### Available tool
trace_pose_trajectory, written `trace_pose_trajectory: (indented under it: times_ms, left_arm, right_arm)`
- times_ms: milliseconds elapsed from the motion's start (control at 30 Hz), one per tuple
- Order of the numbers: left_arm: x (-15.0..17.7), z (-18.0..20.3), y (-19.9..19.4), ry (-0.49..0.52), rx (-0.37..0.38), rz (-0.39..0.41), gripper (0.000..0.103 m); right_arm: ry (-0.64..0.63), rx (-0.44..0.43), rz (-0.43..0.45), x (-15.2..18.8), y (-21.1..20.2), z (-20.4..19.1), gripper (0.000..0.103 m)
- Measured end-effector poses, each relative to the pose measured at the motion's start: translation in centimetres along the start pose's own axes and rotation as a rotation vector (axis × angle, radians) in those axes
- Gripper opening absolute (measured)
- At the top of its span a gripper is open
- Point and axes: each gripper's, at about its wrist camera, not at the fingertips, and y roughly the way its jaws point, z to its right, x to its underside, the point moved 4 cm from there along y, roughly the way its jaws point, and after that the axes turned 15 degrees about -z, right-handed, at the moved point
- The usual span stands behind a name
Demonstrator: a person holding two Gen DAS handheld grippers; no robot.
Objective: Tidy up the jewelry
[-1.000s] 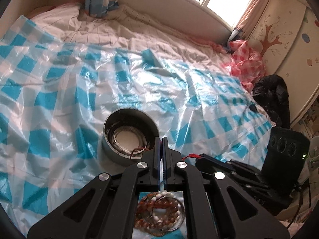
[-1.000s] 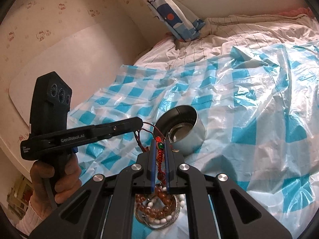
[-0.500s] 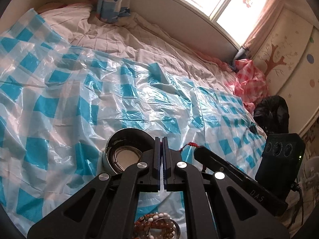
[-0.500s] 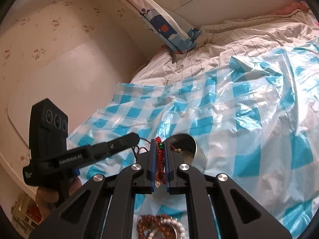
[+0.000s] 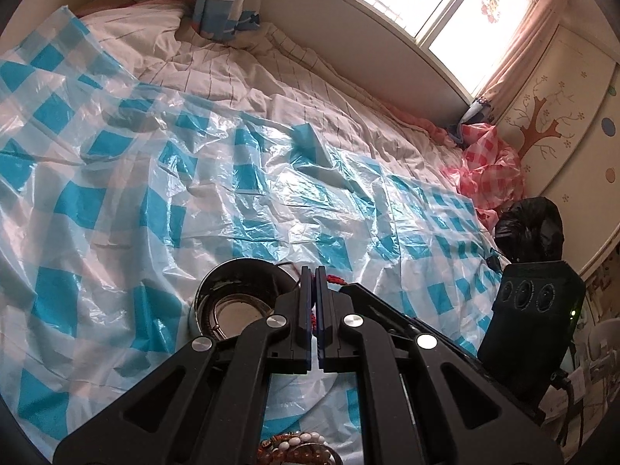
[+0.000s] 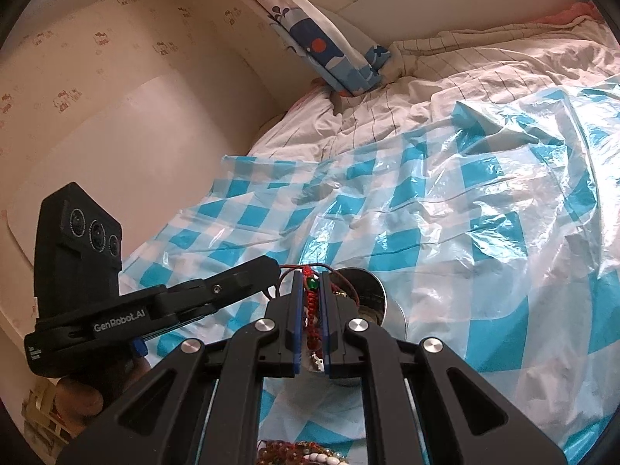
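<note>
Two grippers, one red cord bracelet, one round tin, on a checked plastic sheet.

Nearest lay one heap of beaded bracelets [image 6: 298, 453], glossy amber and white beads. Above it the right gripper [image 6: 310, 298] was clenched on a knotted red cord bracelet [image 6: 311, 310] with one green bead, its thin cord looping to the left gripper [image 5: 314, 302], whose two blue-edged fingers were pressed together on a strand of it. Just beyond stood one round metal tin [image 5: 232, 302], open, shiny-walled. The crinkled blue-and-white plastic sheet [image 5: 271, 201] covered a striped bedspread [image 5: 240, 77]; far off leaned one whale-print pillow [image 6: 329, 50].
</note>
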Motion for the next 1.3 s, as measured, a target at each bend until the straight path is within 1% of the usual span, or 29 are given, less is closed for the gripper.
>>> trace_pose_trajectory:
  times_ms: [167, 367, 400, 433, 467, 600, 767, 833, 900, 967, 1033, 1167, 1300]
  left_arm:
    - [0.0, -0.5, 1.1, -0.027, -0.012, -0.03, 0.002]
    - [0.2, -2.2, 2.6, -0.093, -0.045, -0.095, 0.003]
    - [0.2, -2.3, 2.6, -0.097, -0.055, -0.095, 0.003]
    - [0.2, -2.4, 2.5, -0.1, -0.063, -0.092, 0.004]
    - [0.2, -2.5, 2.5, -0.104, -0.067, -0.09, 0.005]
    - [0.1, -3.1, 2.2, -0.117, -0.092, -0.078, 0.008]
    - [0.1, -3.4, 1.7, -0.127, -0.099, -0.066, 0.009]
    - [0.2, -3.4, 1.5, -0.116, -0.115, -0.067, 0.009]
    - [0.5, -3.3, 1.3, -0.099, -0.14, -0.07, 0.009]
    - [1.0, -3.3, 0.8, -0.078, -0.162, -0.079, 0.01]
    - [1.4, -3.6, 0.5, -0.058, -0.169, -0.093, 0.011]
    - [2.6, -3.7, 0.5, -0.01, -0.169, -0.146, 0.016]
    - [4.4, -2.5, 1.4, 0.098, -0.209, -0.222, 0.018]
  right_arm:
    - [-0.008, 0.021, -0.016, -0.3, 1.1, 0.0, 0.009]
    - [-0.034, 0.072, -0.047, -0.2, 2.6, -0.1, 0.009]
    - [-0.036, 0.081, -0.057, -0.1, 2.9, -0.1, 0.019]
    - [-0.036, 0.091, -0.063, -0.1, 3.1, -0.1, 0.026]
    - [-0.032, 0.101, -0.061, 0.0, 3.1, 0.1, 0.029]
    - [-0.03, 0.108, -0.061, 0.0, 3.2, 0.3, 0.03]
    - [-0.033, 0.122, -0.05, -0.1, 2.9, 0.4, 0.031]
    - [-0.03, 0.126, -0.045, -0.2, 2.7, 0.6, 0.032]
    - [-0.023, 0.129, -0.044, -0.3, 2.4, 0.8, 0.035]
    - [-0.016, 0.134, -0.038, -0.3, 1.8, 1.1, 0.037]
    - [-0.007, 0.135, -0.034, -0.2, 1.0, 1.4, 0.037]
    - [0.016, 0.149, -0.044, 0.3, -0.2, 1.9, 0.04]
    - [0.049, 0.143, -0.072, 1.0, -0.9, 2.5, 0.04]
